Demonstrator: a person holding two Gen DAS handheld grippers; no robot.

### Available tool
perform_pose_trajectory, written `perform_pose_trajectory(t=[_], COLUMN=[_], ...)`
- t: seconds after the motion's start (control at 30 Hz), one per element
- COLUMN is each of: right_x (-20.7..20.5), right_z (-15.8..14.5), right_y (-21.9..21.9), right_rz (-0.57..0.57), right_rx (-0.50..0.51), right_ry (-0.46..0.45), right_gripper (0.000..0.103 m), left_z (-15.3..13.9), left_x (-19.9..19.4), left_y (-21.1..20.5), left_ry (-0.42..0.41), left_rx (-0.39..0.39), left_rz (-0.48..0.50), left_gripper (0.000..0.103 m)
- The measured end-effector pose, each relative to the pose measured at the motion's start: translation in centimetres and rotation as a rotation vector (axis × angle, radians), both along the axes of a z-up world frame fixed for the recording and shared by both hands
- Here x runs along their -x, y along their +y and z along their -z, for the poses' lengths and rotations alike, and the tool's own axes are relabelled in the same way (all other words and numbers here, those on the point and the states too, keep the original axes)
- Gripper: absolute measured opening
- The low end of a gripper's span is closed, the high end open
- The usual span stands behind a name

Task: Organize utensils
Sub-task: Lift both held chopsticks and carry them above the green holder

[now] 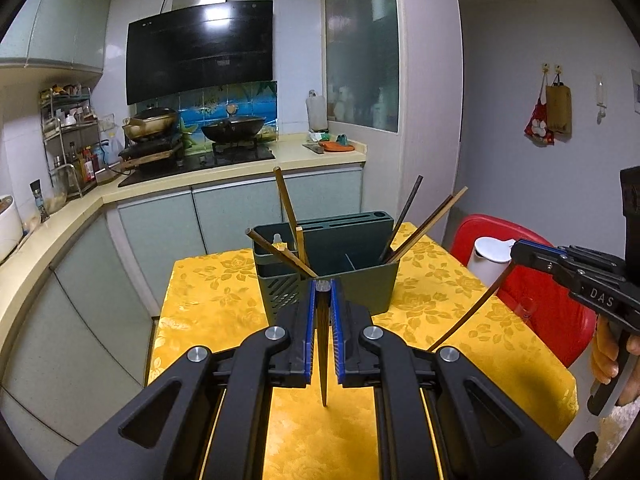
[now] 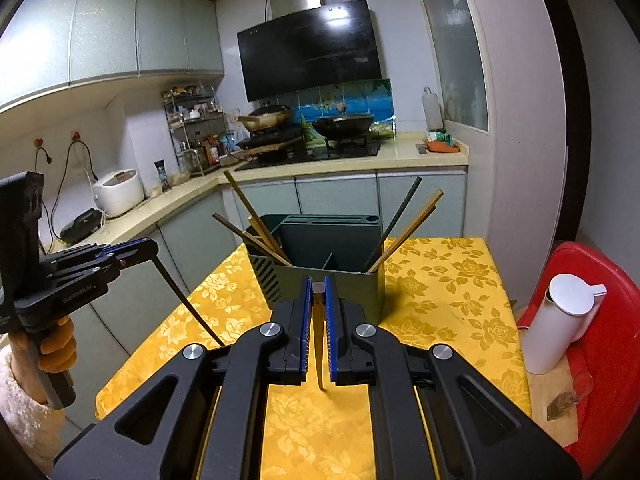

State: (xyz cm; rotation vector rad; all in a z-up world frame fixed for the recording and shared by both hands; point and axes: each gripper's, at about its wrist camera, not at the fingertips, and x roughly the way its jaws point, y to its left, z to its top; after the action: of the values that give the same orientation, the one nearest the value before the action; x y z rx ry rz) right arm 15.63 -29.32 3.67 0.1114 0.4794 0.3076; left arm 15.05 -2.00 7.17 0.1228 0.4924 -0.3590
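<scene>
1. Each gripper carries one chopstick. The left gripper [image 1: 323,285] has its blue pads pressed together on a dark chopstick [image 1: 322,360] whose thin end hangs down at lower centre of the left wrist view. The right gripper [image 2: 318,280] is clamped the same way on a lighter chopstick [image 2: 319,344] at lower centre of its own view.

2. Just beyond both, at mid-frame, stands the green utensil holder [image 1: 352,284]. It already has chopsticks leaning out of its left compartment [image 1: 286,204] and its right one [image 1: 424,224], splayed at loose angles.

3. The holder sits on a table with a yellow flowered cloth [image 1: 216,304]. At the right edge of the frame are a red chair [image 2: 600,320] and a white jug [image 2: 560,320].

4. Judging from here, both sticks are lifted clear of the cloth and are probably headed for the holder.

5. What might go wrong:
   - Each stick is pinched near its top and hangs long below, so it could swivel in the pads and miss the opening.
   - A tip could catch the holder's rim or the leaning sticks and knock them out.
   - The holder looks light; a sideways push might slide or tip it on the cloth.
   - With two grippers closing on one small opening, they could collide.
</scene>
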Motion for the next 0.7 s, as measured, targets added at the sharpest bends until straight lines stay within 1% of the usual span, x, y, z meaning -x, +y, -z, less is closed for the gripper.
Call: perform_pose_trajectory(t=[0.27,0.43,0.53,0.7], right_x=[-2.4,-3.9,-4.7,-6.3], right_z=[-1.1,-3.2,-5.0,-8.0], right_y=[-0.3,-0.6,-0.8,-1.1], right_rz=[0.007,0.026,0.036,0.053], right_rx=[-0.002,0.008,0.017,0.011], right_ry=[0.022,0.004,-0.025,-0.069], right_gripper=[0.007,0.007,0.007,0.007], left_z=[-0.7,-2.0,-3.2,-6.5], left_x=[-2.3,-3.9,-4.7,-6.3], left_y=[0.0,-0.5,-1.0,-2.1], left_ry=[0.037,0.045,0.034,-0.002], left_rx=[0.006,0.007,0.006,0.014], left_rz=[0.016,0.029,0.040,0.059], left_gripper=[0.007,0.007,0.007,0.007])
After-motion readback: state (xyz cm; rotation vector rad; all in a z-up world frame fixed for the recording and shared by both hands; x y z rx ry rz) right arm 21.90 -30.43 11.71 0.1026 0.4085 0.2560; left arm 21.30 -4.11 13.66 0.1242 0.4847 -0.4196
